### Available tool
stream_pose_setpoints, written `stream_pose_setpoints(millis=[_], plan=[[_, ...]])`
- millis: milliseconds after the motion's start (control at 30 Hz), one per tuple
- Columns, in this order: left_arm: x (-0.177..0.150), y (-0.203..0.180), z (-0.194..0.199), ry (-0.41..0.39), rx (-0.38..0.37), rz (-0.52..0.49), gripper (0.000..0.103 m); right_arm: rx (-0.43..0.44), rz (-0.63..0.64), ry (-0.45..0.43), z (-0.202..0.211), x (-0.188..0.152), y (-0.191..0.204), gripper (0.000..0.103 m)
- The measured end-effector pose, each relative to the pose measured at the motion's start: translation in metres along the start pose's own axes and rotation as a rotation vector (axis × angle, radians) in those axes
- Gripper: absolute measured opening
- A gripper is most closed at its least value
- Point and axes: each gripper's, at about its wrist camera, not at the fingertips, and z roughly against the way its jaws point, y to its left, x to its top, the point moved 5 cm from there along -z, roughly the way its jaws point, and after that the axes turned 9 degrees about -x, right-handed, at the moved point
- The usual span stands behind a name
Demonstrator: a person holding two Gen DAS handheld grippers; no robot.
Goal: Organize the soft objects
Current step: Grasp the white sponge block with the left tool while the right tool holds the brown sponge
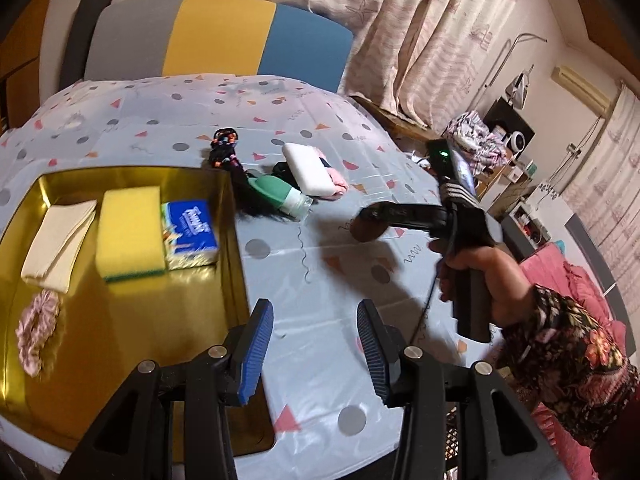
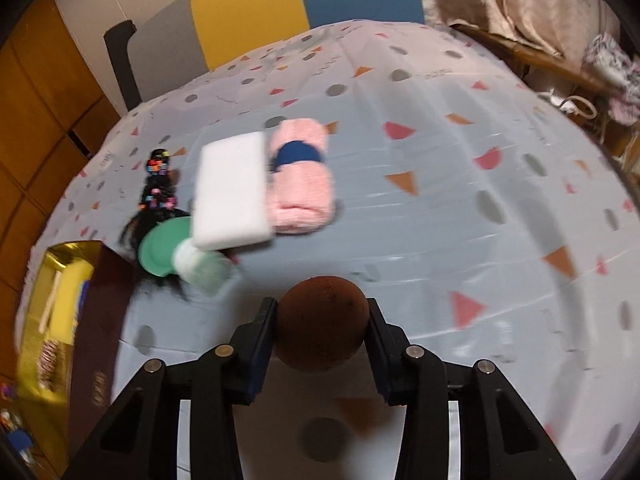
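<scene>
Presently the right gripper [image 2: 322, 328] has its fingers clamped on a brown foam ball [image 2: 322, 322], one pad pressed to each side, and holds it above the patterned tabletop [image 2: 460, 216]. A hand [image 1: 486, 276] in a floral sleeve [image 1: 568, 356] grips that tool's handle. The left gripper [image 1: 316, 350] hangs with its fingers released and nothing between them, over the tabletop just beside the gold tray [image 1: 132, 320]. Inside the tray lie a folded cream cloth [image 1: 56, 246], a yellow sponge [image 1: 130, 232], a blue tissue pack [image 1: 190, 234] touching the sponge, and a pink scrunchie [image 1: 38, 332]. Beyond the tray sit a white sponge block [image 2: 232, 192], a rolled pink towel [image 2: 300, 184], a green silicone bottle [image 2: 180, 256] and a black hairpiece [image 2: 160, 184] with coloured bands.
</scene>
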Motion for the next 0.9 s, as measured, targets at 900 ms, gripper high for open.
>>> stream_pose_setpoints(millis=[900], plan=[[0.140, 0.006, -0.187, 0.096, 0.252, 0.044, 0.068, -0.033, -0.217, 0.020, 0.002, -0.006, -0.071, 0.043]])
